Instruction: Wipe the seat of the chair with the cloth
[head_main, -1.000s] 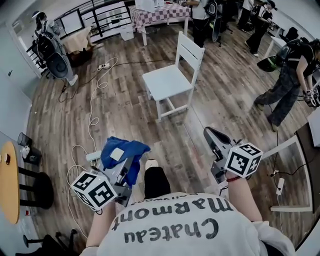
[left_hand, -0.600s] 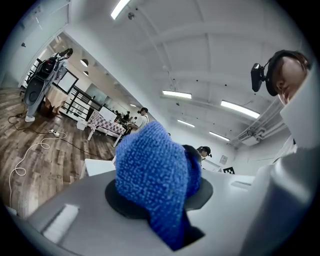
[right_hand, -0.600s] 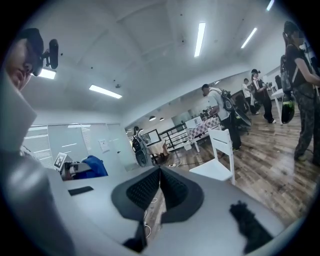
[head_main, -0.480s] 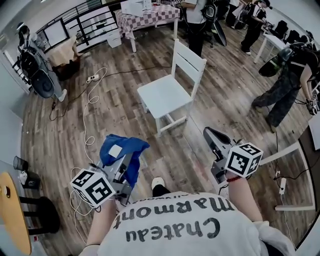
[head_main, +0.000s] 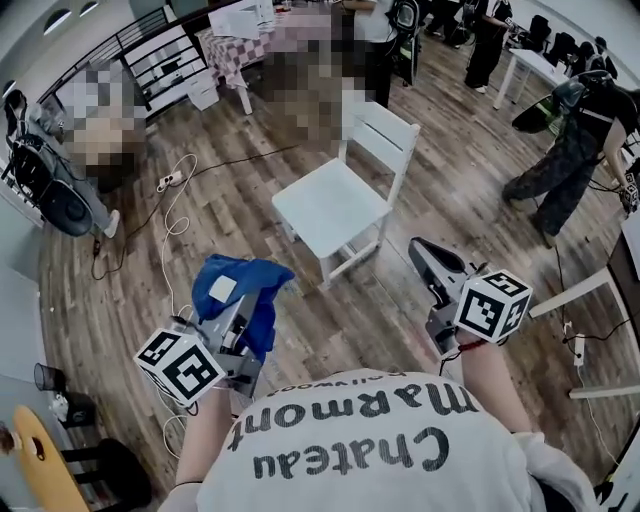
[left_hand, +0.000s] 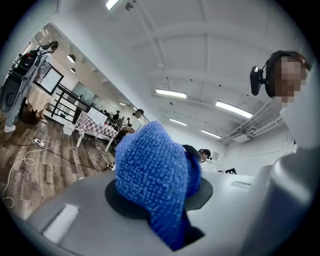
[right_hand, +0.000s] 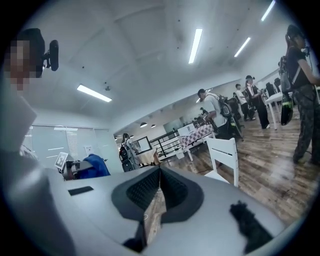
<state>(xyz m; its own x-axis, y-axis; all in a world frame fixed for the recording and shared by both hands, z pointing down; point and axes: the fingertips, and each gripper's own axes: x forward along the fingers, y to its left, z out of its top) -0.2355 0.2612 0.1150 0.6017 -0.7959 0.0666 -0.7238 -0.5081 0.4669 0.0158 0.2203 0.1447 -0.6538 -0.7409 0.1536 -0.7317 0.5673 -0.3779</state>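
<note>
A white wooden chair (head_main: 335, 203) stands on the plank floor ahead of me, its flat seat bare and its slatted back on the far right side. My left gripper (head_main: 240, 300) is shut on a blue cloth (head_main: 238, 290) that bunches over its jaws; the same cloth (left_hand: 157, 182) fills the left gripper view. The cloth is held well short of the chair, to its lower left. My right gripper (head_main: 428, 256) is shut with nothing in it, just right of the chair's near leg. In the right gripper view the chair (right_hand: 223, 156) shows at right.
A white cable (head_main: 178, 215) snakes over the floor left of the chair, ending at a power strip (head_main: 165, 181). A checked table (head_main: 240, 40) stands at the back. People stand at the far right (head_main: 570, 140). A white table frame (head_main: 590, 340) is at right.
I have stepped closer to the chair, which now lies nearer in the head view. Both grippers have advanced with me; the cloth stays clamped in the left one.
</note>
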